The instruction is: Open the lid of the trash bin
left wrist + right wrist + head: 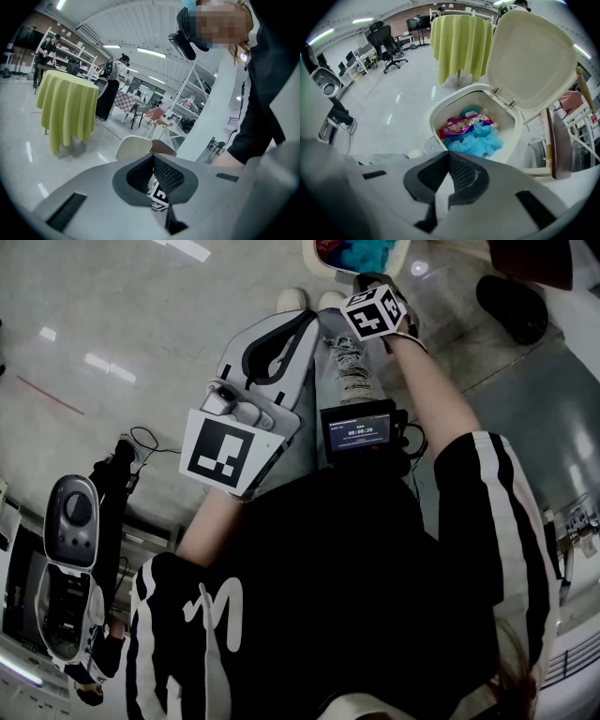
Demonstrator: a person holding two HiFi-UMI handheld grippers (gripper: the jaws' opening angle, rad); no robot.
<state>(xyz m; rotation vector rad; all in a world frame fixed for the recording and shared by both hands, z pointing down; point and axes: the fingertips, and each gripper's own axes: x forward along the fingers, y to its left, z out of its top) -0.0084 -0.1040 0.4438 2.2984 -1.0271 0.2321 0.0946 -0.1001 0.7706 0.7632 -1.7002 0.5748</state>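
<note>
The cream trash bin stands on the floor with its lid swung up and back on its hinges. Inside lie blue crumpled material and a pink wrapper. In the head view the bin shows at the top edge. My right gripper hovers above and in front of the bin, shut, with nothing between its pads. The right gripper is stretched out toward the bin. My left gripper is held near the body, its jaws also shut and holding nothing.
A table under a yellow cloth stands behind the bin. A wooden chair is right beside it. An office chair and desks are at the far left. Grey equipment and cables lie on the floor to my left.
</note>
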